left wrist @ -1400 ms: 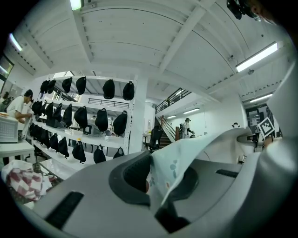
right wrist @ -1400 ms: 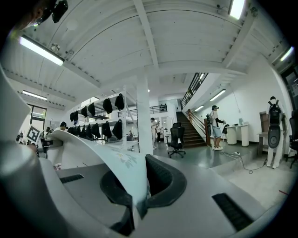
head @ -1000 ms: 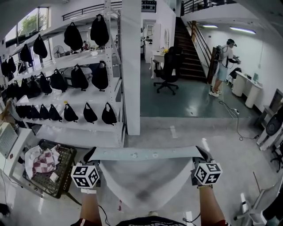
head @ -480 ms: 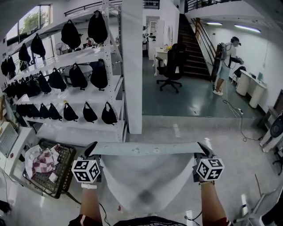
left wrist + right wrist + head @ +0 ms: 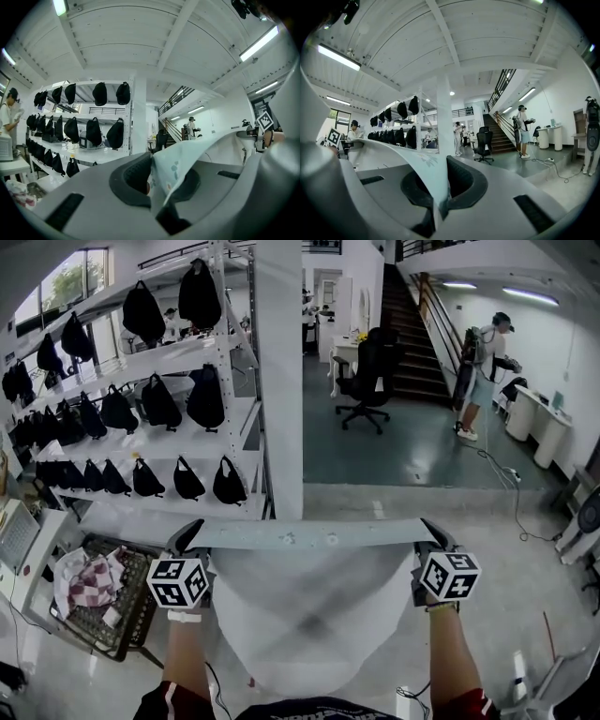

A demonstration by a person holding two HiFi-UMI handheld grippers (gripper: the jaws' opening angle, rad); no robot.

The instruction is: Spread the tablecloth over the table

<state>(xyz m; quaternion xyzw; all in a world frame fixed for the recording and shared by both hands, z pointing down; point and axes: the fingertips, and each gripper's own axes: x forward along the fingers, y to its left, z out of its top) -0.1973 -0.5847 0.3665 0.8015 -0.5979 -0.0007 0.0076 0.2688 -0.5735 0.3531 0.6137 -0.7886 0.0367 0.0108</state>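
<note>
Far left, on the floor: a dark basket (image 5: 120, 620) with a checked cloth (image 5: 92, 582) in it. Above it stand white shelves (image 5: 112, 367) hung with black bags (image 5: 155, 404).

Left gripper (image 5: 189, 538): jaws nearly together, clamped on the left top corner of the tablecloth (image 5: 300, 615). The left gripper view shows pale patterned fabric pinched between the pads and running off to the right.

Tablecloth: up in the air, with its top edge pulled straight between the two grippers. The rest hangs in front of the person, above the pale floor (image 5: 525, 615).

Right gripper (image 5: 431, 535): jaws closed on the right top corner. In the right gripper view the cloth leads off left.

Behind: a white pillar (image 5: 279, 381), an office chair (image 5: 370, 376) and stairs (image 5: 412, 324). Far right, a person (image 5: 487, 362) stands.
</note>
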